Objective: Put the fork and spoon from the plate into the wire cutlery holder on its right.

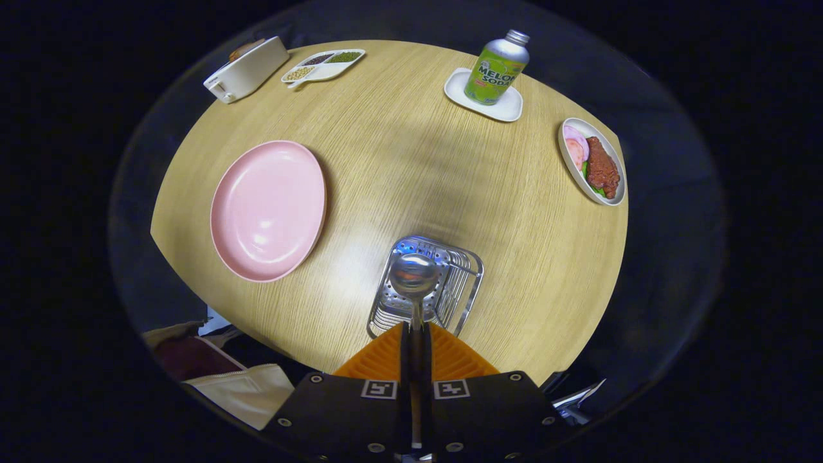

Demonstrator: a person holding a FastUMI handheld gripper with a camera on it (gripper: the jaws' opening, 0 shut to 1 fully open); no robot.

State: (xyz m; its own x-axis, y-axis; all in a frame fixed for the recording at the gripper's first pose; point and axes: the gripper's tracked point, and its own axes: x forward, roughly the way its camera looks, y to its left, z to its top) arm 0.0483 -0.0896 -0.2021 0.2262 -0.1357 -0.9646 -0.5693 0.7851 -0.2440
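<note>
The gripper (pixel 416 334) is pinching the spoon (pixel 415 278) by its handle, bowl forward, hovering over the wire cutlery holder (pixel 464 270) right of the pink plate (pixel 269 210), seemingly lining up the drop.

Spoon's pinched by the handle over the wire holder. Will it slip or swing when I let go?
Likely slippery: the spoon is polished metal, and the gripper clamps only its thin handle. It looks stiff, so no flop. Released, it should drop bowl-first into the wire cutlery holder and may clatter or lean on the wires.

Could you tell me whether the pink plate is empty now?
Empty: the pink plate shows bare surface. The gripper fingers clamp the spoon over the wire holder.
</note>
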